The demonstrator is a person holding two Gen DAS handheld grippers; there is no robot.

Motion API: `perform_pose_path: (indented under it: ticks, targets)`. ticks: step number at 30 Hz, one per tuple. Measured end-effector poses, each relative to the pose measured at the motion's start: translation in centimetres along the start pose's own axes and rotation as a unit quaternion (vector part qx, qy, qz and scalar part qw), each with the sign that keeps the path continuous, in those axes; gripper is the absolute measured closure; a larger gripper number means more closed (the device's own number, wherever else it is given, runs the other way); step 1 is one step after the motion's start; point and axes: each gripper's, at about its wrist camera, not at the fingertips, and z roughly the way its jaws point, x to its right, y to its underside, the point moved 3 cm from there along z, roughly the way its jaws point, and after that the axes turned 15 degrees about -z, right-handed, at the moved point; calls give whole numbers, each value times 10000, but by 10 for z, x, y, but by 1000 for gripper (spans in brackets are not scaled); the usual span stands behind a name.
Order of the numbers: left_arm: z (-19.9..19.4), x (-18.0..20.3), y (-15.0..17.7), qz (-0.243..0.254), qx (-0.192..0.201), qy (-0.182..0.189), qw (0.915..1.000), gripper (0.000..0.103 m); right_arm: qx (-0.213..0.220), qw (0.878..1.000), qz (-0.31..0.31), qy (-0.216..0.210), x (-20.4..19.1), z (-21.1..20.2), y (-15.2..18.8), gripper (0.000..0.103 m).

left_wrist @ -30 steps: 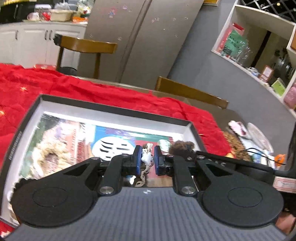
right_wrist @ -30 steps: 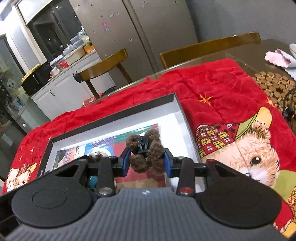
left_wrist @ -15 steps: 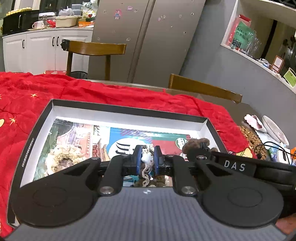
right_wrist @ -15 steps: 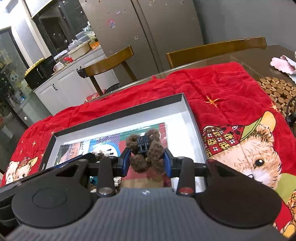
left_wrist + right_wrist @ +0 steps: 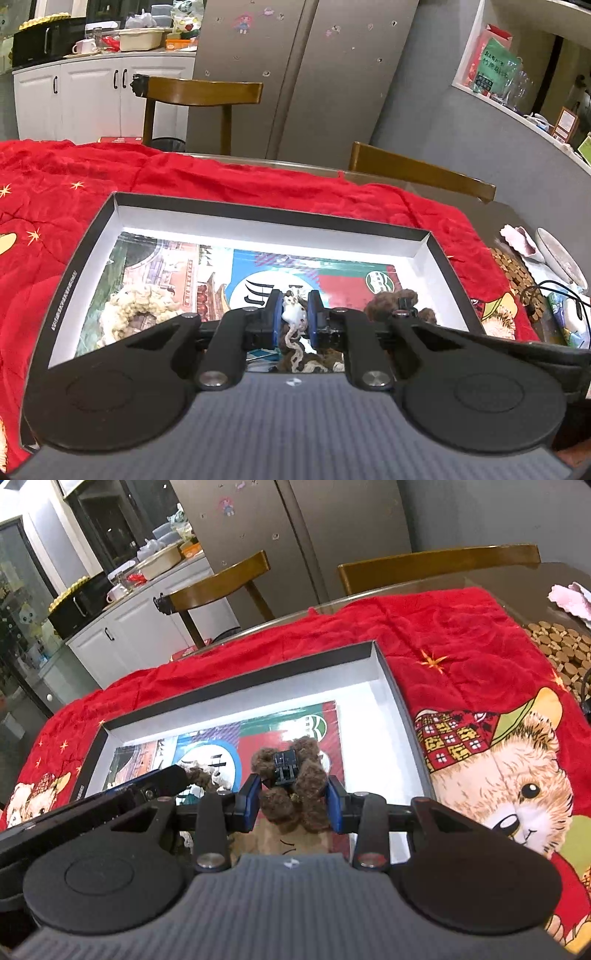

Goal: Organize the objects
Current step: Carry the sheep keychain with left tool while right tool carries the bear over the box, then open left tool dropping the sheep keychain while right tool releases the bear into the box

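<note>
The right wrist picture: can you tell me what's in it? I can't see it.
The right hand-held gripper squeezes a fuzzy brown hair clip over a shallow black box with colourful pictures inside. The box sits on a red blanket with a cartoon hamster, and wooden chairs stand behind the table.

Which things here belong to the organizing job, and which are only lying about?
Job:
- black box
- brown fuzzy clip, in right tongs
- white-and-brown scrunchie, in left tongs
- cream scrunchie

Lying about:
- red blanket
- chairs
- cork mat
</note>
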Motion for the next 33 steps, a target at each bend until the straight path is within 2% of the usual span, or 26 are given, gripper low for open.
perform_pose_path:
  ticks: [11, 19, 21, 26, 33]
  targets:
    - [4, -3, 1, -81, -110, -27, 9999, 86, -18, 9999, -135, -66, -4, 2, 0, 61]
    - [3, -4, -2, -131, -143, 23, 9998, 85, 6, 10000, 16, -94, -2, 1, 0, 59]
    - [2, -6, -3, -200, -122, 49, 9997, 82, 4, 9999, 78, -81, -1, 1, 0, 48]
    - [-4, -11, -11, -366, -13, 70, 9993, 69, 34, 9997, 188, -166, -1, -2, -2, 40]
    - [-31, -10, -28, -172, 471, 123, 9987, 51, 570, 9982, 149, -137, -1, -27, -12, 26]
